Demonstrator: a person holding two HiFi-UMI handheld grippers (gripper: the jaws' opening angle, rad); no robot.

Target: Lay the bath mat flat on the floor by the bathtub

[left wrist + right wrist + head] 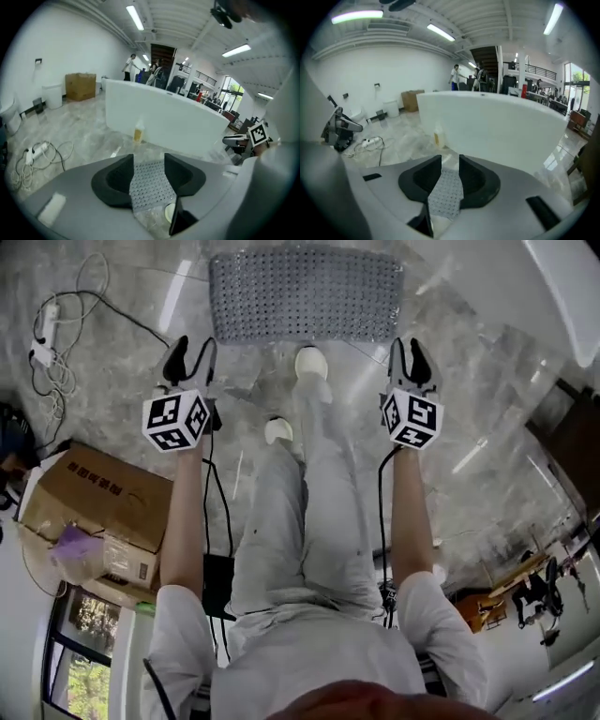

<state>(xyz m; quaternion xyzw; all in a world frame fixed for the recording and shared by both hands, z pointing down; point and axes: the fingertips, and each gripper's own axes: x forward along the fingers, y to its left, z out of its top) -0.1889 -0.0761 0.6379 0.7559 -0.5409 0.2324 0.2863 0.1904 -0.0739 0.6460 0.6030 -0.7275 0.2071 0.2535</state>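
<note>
The grey perforated bath mat lies spread on the marble floor in front of me, near the white bathtub. My left gripper hangs above the floor off the mat's near left corner, its jaws apart and holding nothing. My right gripper hangs off the near right corner, also open and empty. In the left gripper view the mat shows on the floor through the gap of the gripper. The right gripper view shows the mat the same way past the gripper.
A cardboard box sits at my left, with a power strip and coiled cables further out. My shoes stand just short of the mat. A yellow bottle stands against the tub wall. People stand far behind.
</note>
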